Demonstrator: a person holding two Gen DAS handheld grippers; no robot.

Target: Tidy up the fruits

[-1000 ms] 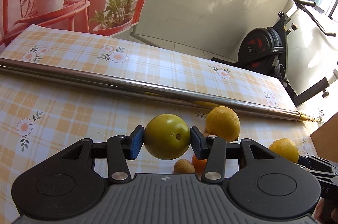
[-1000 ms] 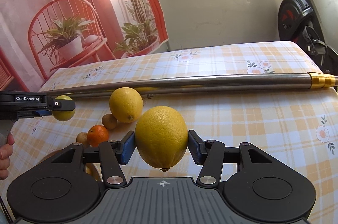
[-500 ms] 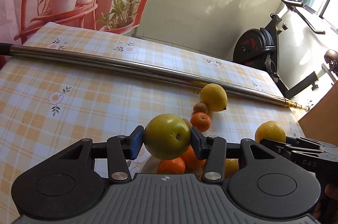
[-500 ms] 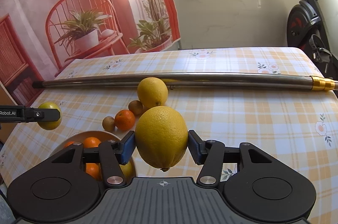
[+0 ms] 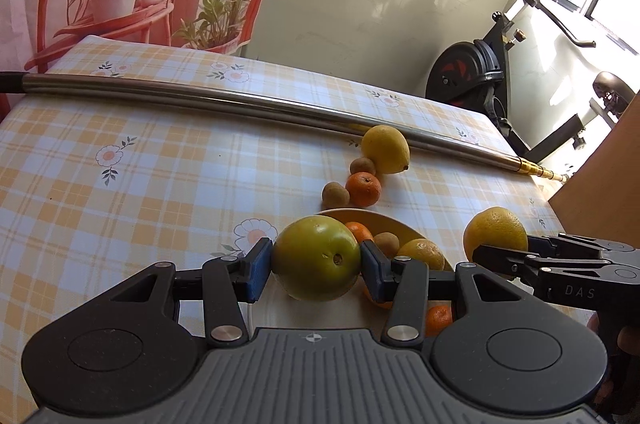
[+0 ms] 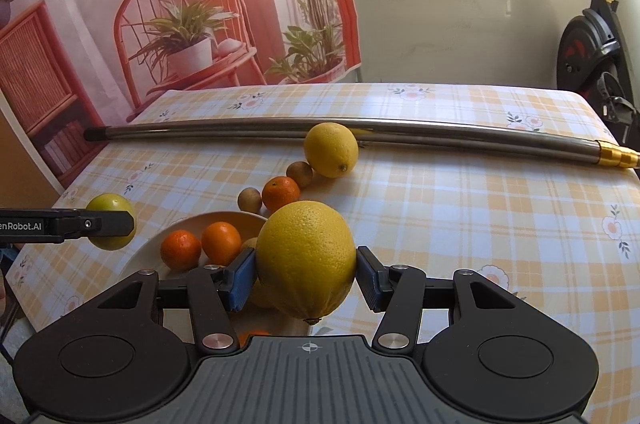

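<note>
On the checked tablecloth (image 6: 460,216), fruit count: three lemons, one green fruit, and tangerines and small brown fruits split between cloth and bowl. Loose on the cloth at 12 o'clock from the bowl (image 6: 168,236) — one lemon (image 6: 331,149) touching the metal pole (image 6: 440,133), one tangerine (image 6: 281,193), two brown fruits (image 6: 249,199) close around the tangerine. In the bowl, the right wrist view shows two tangerines (image 6: 181,250) side by side plus bits of yellow and orange fruit behind the gripper; exact total in there can't be told.

Left gripper (image 5: 316,266): blue pads (image 5: 256,270) clamped on the green fruit (image 5: 316,258), round, yellow-green, small dark dimple facing the cam, held above the bowl's near-left part. Right gripper (image 6: 306,274): pads pressed on a big lemon (image 6: 306,258), pebbly skin, stem nub pointing down, at approx 4 o'clock of the bowl, over its rim.

Room: cloth is wide open at 9 o'clock of the fruit cluster in the left view and at 3 o'clock in the right view. The pole runs across the far side — table edge beyond it. An exercise bike (image 6: 596,51) stands off the table's far-right corner.
</note>
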